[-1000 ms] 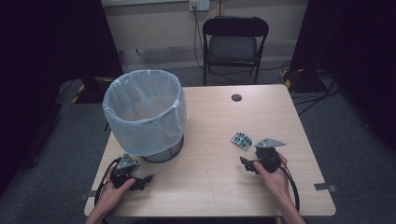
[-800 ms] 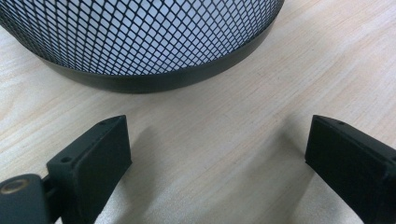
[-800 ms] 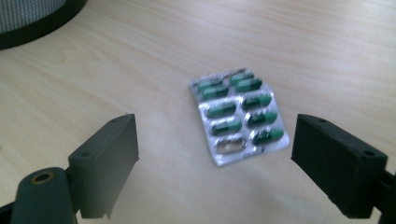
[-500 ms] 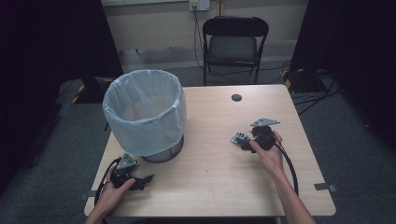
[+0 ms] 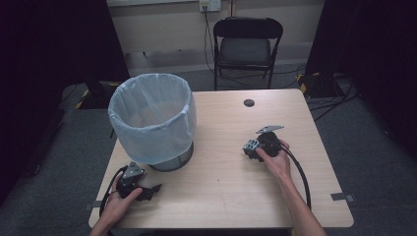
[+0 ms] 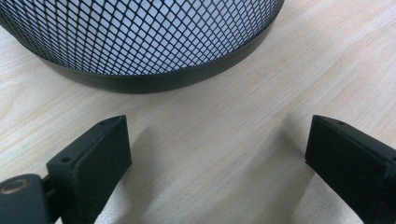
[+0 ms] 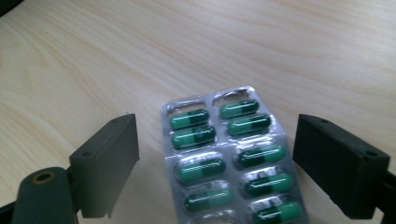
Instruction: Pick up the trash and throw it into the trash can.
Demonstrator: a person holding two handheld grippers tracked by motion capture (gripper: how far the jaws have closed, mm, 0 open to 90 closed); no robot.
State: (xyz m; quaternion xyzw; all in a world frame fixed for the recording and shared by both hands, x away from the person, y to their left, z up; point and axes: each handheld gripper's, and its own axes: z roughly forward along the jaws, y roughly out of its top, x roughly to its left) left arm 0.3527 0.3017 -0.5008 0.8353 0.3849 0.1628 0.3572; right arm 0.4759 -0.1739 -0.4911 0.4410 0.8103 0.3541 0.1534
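Note:
A silver blister pack of green capsules [image 7: 229, 154] lies flat on the wooden table [image 5: 231, 196], between the open jaws of my right gripper [image 7: 217, 158], which touch nothing. From above, the blister pack [image 5: 250, 146] sits at the tip of the right gripper [image 5: 256, 149] on the table's right half. My left gripper [image 5: 153, 189] rests near the front left edge, open with bare wood between its jaws [image 6: 217, 163]. The black mesh bin [image 6: 140, 42] with a pale plastic liner [image 5: 150, 118] stands just ahead of it.
A small dark round disc [image 5: 249, 103] lies near the table's far edge. A black folding chair [image 5: 246, 46] stands behind the table. Cables trail from both grippers over the front edge.
My right gripper has moved forward and left across the table until the blister pack sits between its jaws. The left gripper has stayed put.

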